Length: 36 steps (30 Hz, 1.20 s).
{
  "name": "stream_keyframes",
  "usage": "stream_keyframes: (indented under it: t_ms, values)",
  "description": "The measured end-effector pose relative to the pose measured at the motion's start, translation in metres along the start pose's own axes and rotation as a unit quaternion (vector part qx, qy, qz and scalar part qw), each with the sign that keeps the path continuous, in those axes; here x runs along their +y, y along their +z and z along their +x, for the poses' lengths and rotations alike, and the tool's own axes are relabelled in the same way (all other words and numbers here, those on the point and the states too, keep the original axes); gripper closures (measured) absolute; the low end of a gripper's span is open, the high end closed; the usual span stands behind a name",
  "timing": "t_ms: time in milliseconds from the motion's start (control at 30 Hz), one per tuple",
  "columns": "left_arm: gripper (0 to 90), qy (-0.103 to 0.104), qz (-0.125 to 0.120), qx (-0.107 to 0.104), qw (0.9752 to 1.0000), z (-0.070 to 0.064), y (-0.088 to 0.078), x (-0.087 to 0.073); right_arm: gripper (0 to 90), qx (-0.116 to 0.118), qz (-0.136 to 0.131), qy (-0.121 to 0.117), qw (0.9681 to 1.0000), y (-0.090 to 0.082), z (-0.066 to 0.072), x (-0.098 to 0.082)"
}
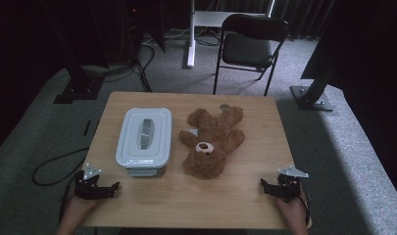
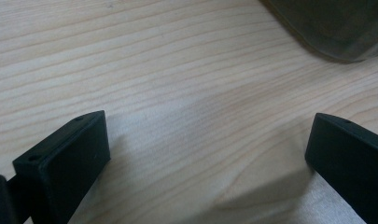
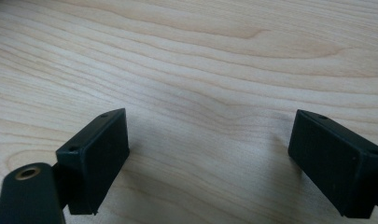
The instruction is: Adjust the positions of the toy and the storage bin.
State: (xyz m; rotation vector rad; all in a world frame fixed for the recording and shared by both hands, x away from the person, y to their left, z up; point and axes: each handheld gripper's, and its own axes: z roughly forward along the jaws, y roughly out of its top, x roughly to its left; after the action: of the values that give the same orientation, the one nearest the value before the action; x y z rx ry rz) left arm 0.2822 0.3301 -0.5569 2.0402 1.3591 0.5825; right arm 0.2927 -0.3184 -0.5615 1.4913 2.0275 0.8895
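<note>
I am resting my left gripper (image 1: pixel 99 187) and right gripper (image 1: pixel 279 188) on the table's (image 1: pixel 196 200) near corners, jaws spread wide, gripping nothing. The lidded grey box (image 1: pixel 144 141) and brown teddy bear (image 1: pixel 211 142) are lying side by side mid-table, well apart from both.

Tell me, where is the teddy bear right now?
In the high view the teddy bear lies on the wooden table, right of centre, just beside the closed grey lidded box on its left.

Dim high view, bright close-ups — soft shadows
</note>
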Motion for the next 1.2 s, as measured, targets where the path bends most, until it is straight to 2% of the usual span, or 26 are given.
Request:
stream_keyframes:
  t_ms: [467, 600, 733, 933, 1033, 1200]
  values:
    - [0.6, 0.009, -0.001, -0.010, 0.9999, 0.003, 0.001, 0.000, 11.9, 0.009, 0.033, -0.010, 0.9993, -0.001, 0.003, 0.007]
    - [0.6, 0.008, -0.001, -0.009, 0.9999, 0.002, 0.001, 0.000, 13.1, 0.028, 0.038, -0.016, 0.9988, 0.000, 0.006, 0.011]
    - [0.6, 0.009, -0.001, -0.009, 0.9999, 0.002, 0.001, 0.000, 13.2, 0.024, 0.029, -0.025, 0.9990, -0.001, 0.010, 0.016]
    - [0.6, 0.009, 0.000, -0.009, 0.9999, 0.002, 0.000, 0.000, 13.4, 0.038, 0.025, -0.034, 0.9984, -0.002, 0.016, 0.026]
    - [0.6, 0.009, 0.000, -0.009, 0.9999, 0.002, 0.000, 0.000, 13.6, 0.049, 0.015, -0.039, 0.9979, -0.002, 0.020, 0.038]
    - [0.6, 0.009, 0.000, -0.009, 0.9999, 0.002, 0.000, 0.000, 13.6, 0.053, 0.001, -0.041, 0.9977, -0.002, 0.023, 0.051]
